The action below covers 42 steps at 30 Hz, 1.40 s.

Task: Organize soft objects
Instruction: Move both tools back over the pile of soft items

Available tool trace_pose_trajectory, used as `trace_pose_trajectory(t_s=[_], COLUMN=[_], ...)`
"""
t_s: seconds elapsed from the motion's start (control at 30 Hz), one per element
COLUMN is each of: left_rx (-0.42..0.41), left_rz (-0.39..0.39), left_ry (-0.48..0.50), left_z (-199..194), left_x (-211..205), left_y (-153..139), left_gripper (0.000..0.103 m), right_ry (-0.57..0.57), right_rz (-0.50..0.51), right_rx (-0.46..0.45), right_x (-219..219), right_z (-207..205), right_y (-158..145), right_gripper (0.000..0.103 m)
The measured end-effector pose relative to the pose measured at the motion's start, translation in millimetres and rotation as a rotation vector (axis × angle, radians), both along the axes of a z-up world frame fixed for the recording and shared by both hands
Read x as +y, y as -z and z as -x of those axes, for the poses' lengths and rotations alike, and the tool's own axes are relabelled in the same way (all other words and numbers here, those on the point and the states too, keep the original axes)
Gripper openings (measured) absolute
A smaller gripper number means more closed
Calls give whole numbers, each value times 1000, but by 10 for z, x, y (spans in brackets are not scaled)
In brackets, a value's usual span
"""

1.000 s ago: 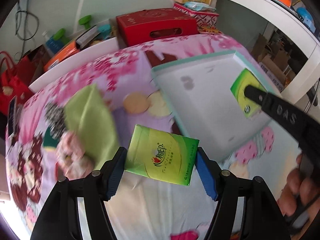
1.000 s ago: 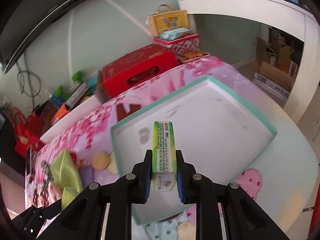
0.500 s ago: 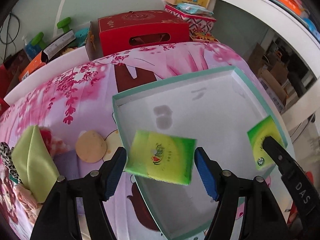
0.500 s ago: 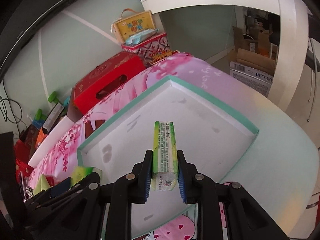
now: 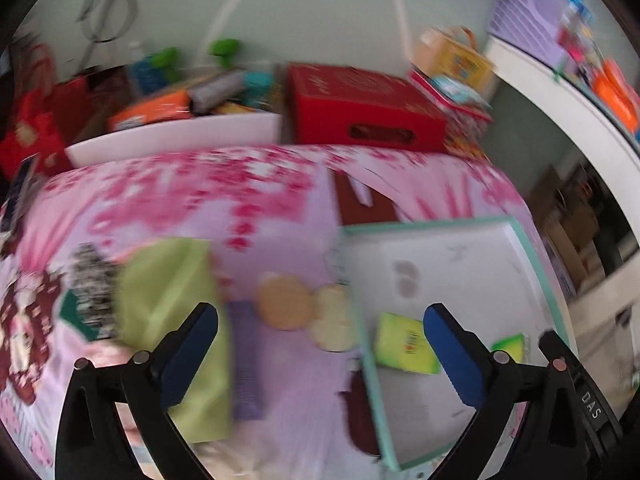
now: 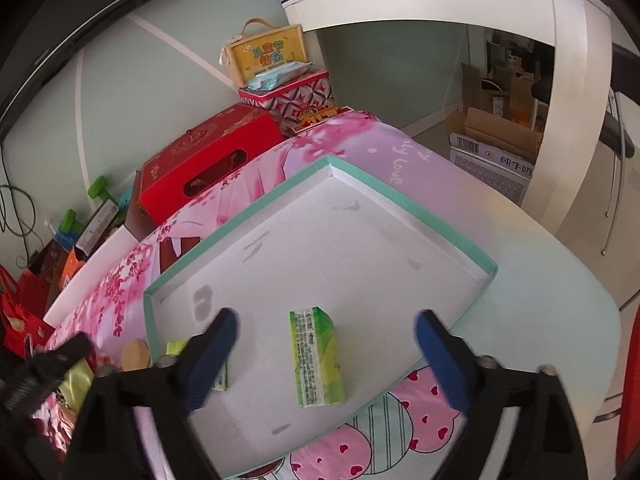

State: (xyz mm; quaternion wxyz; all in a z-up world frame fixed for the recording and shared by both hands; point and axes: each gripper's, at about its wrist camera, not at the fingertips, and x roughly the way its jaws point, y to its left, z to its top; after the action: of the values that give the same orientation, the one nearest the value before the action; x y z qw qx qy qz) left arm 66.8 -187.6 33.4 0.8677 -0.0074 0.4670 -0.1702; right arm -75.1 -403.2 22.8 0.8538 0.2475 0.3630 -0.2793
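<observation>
A white tray with a teal rim [image 6: 408,196] lies on the pink bedcloth; it also shows in the left wrist view [image 5: 532,248]. Two green tissue packs lie in it: one [image 6: 318,356] between my right fingers, one [image 5: 404,344] near the tray's left wall, partly hidden in the right wrist view [image 6: 176,347]. My right gripper [image 6: 324,334] is open and empty above the tray. My left gripper [image 5: 320,320] is open and empty over the cloth left of the tray. A folded green cloth [image 5: 172,304] and a black-and-white item [image 5: 94,280] lie to the left.
A red box [image 6: 208,164], a patterned tin [image 6: 288,96] and a yellow case [image 6: 266,54] stand behind the bed. A white bin [image 5: 176,136] of clutter sits at back left. A white desk [image 6: 560,60] and cardboard boxes [image 6: 496,148] stand to the right.
Both grippers opened and let go of their green tissue packs, which now lie in the tray. The left gripper swung left, away from the tray; its view is blurred.
</observation>
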Motion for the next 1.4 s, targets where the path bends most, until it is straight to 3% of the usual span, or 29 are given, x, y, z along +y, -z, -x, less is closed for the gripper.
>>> trace_pose_trajectory(t_s=[0.27, 0.43, 0.6, 0.77, 0.87, 1.1, 1.4], left_rx=[-14, -80, -83, -42, 4, 106, 300], left_rz=[55, 49, 46, 67, 103, 63, 93], left_ry=[-259, -455, -558, -617, -630, -637, -656], left_z=[-13, 71, 154, 210, 177, 168, 120], left_x=[1027, 1687, 2142, 2487, 2573, 2631, 2698], left_y=[-160, -312, -275, -112, -18, 178, 654], left_gripper=[103, 103, 103, 103, 103, 103, 103], right_ry=[-55, -120, -230, -415, -493, -603, -771], right_rz=[65, 64, 53, -4, 11, -17, -50], right_rx=[-20, -66, -126, -159, -138, -105, -48], right_x=[283, 578, 1079, 1591, 1851, 2190, 2676], right_z=[-100, -235, -461, -693, -804, -990, -1105], right_y=[-139, -227, -327, -303, -242, -79, 174], right_gripper=[103, 103, 103, 103, 103, 103, 100])
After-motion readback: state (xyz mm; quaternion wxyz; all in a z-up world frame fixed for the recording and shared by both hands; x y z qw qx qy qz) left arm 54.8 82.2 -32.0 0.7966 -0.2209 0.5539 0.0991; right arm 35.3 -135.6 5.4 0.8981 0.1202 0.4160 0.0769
